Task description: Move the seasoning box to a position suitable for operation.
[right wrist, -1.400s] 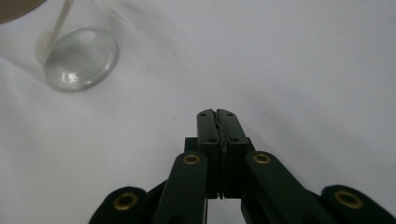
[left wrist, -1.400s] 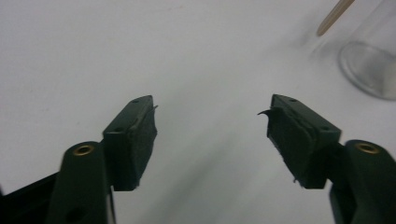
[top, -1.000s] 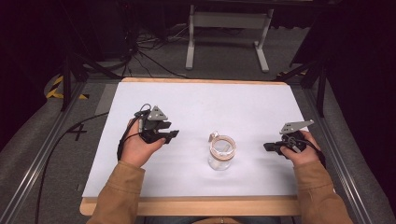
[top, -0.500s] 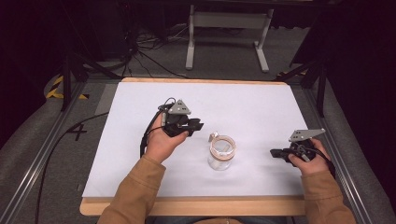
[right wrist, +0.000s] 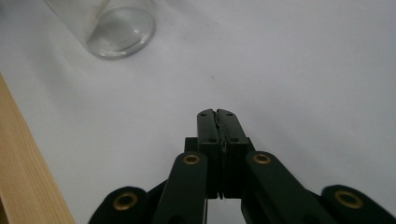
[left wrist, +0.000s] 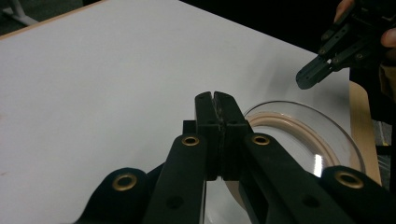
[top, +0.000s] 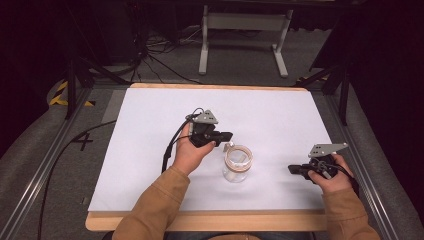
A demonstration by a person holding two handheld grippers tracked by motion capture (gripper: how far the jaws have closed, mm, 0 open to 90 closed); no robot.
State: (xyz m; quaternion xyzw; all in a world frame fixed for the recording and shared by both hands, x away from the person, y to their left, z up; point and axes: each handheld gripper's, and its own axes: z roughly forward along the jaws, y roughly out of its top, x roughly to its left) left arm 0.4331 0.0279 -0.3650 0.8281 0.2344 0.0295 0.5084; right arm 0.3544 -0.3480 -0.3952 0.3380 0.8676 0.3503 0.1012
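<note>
Hovering just beside the glass jar (top: 238, 165), the left tongs (top: 227, 135) have just been closing, nothing between; right tongs (top: 292, 169) pressed together, empty.

The left claw (top: 226, 135) has travelled from the left part of the counter (top: 280, 115) toward the middle and now sits just beside the rim of the glass jar (top: 238, 163). Its jaws have just been closing and now meet with nothing between them. The right claw (top: 293, 169) slipped a little nearer the counter's front edge.
</note>
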